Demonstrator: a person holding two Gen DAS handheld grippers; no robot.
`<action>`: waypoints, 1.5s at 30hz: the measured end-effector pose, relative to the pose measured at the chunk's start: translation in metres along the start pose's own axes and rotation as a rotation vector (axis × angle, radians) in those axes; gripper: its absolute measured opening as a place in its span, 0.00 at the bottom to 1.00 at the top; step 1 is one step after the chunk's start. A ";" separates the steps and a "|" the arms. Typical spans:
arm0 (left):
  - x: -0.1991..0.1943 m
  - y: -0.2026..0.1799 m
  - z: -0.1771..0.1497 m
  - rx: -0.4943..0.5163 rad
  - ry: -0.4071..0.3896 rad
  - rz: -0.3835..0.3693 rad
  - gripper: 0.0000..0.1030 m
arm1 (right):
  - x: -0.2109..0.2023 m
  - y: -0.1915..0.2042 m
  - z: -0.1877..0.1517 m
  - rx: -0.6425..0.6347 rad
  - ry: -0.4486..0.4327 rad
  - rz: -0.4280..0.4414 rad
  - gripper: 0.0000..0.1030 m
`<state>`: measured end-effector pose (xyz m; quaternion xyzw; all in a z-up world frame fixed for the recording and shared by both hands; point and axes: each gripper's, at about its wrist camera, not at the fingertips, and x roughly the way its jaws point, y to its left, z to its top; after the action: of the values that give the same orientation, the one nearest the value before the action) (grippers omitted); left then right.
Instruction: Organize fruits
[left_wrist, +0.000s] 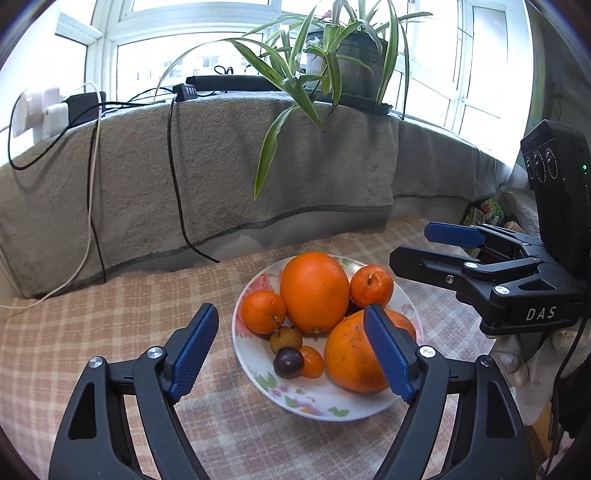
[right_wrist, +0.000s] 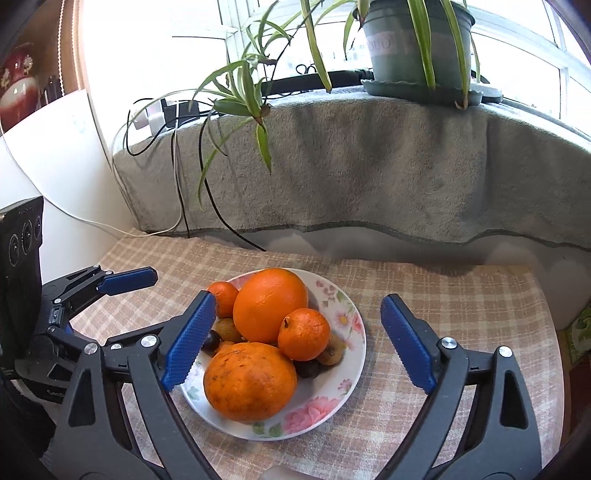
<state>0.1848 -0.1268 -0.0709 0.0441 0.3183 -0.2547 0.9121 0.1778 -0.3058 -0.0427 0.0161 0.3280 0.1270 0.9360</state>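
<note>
**Both grippers released, fruit on plate**

Left gripper (left_wrist: 295, 354) & right gripper (right_wrist: 299, 347) spread wide, holding nothing. Floral plate (right_wrist: 343, 373) w/ oranges (right_wrist: 271, 304), tangerines (right_wrist: 303, 334) & small fruit sits just ahead of the fingertips, on checked cloth (right_wrist: 461, 306).

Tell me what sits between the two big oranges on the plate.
In the right wrist view, a small tangerine sits between the big oranges on the plate, touching both.

Orange fruits (right_wrist: 250, 382) on white floral plate (right_wrist: 345, 373); beige plaid cloth (right_wrist: 461, 295) (grey towel (right_wrist: 369, 166) behind).
</note>
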 end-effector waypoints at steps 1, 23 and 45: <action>-0.001 -0.001 0.000 0.001 0.000 0.002 0.79 | -0.001 0.000 0.000 0.000 -0.002 0.001 0.91; -0.051 -0.012 -0.005 -0.005 -0.055 0.048 0.80 | -0.049 0.024 -0.015 -0.008 -0.066 -0.012 0.99; -0.110 -0.027 -0.027 -0.039 -0.142 0.146 0.80 | -0.107 0.056 -0.049 -0.060 -0.142 -0.096 1.00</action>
<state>0.0830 -0.0953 -0.0233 0.0313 0.2538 -0.1839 0.9491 0.0545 -0.2807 -0.0091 -0.0186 0.2574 0.0904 0.9619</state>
